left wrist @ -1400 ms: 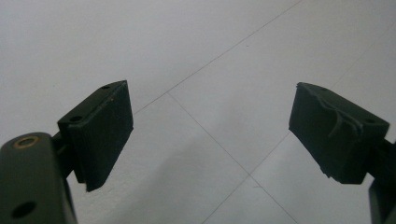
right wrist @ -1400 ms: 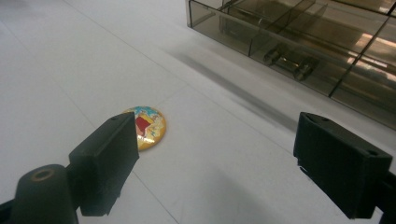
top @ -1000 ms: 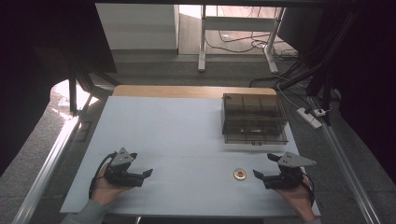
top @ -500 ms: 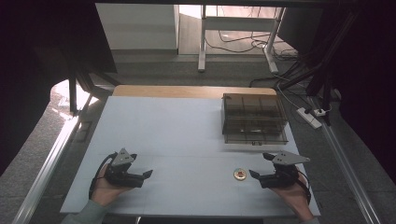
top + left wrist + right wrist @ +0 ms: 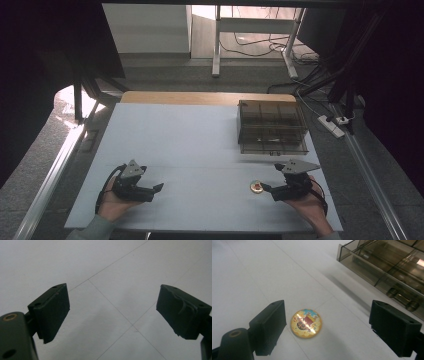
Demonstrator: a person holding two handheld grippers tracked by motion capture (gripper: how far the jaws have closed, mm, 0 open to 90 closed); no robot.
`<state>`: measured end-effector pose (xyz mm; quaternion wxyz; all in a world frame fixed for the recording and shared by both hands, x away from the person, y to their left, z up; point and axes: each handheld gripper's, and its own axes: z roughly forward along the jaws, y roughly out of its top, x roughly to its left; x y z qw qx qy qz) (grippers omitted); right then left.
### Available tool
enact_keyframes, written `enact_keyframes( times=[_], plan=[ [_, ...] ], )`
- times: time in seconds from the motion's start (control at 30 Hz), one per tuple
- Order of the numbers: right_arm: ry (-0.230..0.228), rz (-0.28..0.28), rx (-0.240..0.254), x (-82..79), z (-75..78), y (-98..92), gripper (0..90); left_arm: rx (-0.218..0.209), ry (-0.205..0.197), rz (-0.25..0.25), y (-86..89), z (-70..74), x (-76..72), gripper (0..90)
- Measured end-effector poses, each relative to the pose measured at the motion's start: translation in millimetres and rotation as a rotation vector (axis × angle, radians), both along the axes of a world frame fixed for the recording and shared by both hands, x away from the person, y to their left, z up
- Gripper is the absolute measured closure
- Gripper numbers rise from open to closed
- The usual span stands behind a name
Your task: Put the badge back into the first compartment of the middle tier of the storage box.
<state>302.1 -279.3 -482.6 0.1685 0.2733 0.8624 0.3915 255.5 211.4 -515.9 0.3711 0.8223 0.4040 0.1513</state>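
White worktop [image 5: 200, 145] spans high view; smoky clear drawer box [image 5: 271, 127] at far right; left hand-held gripper [image 5: 150, 190] near front left, jaws wide over bare surface; right hand-held gripper [image 5: 269, 190] front right, jaws wide; round cartoon badge [image 5: 306, 323] flat on worktop between them, nearer left jaw
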Motion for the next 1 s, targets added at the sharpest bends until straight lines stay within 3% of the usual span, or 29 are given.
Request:
enact_keyframes(
  times=[0.4, 0.6, 0.7, 1.0],
  plan=[
    [0.066, 0.036, -0.074, 9.1, -2.2, 20.1, 14.4, 0.002, 0.008, -0.003, -0.7, -1.5, 0.5, 11.9],
    [0.112, 0.046, -0.139, 14.6, -3.6, 28.2, 14.8, 0.006, 0.010, -0.004, -1.2, -1.6, 0.5, 11.8],
    [0.130, 0.057, -0.143, 16.6, -4.9, 31.2, 15.1, 0.007, 0.009, -0.002, -0.8, -1.6, 0.4, 11.7],
    [0.194, 0.093, -0.239, 24.8, -10.5, 46.5, 16.6, 0.007, 0.007, -0.002, 0.0, -1.2, -0.1, 11.7]
  ],
)
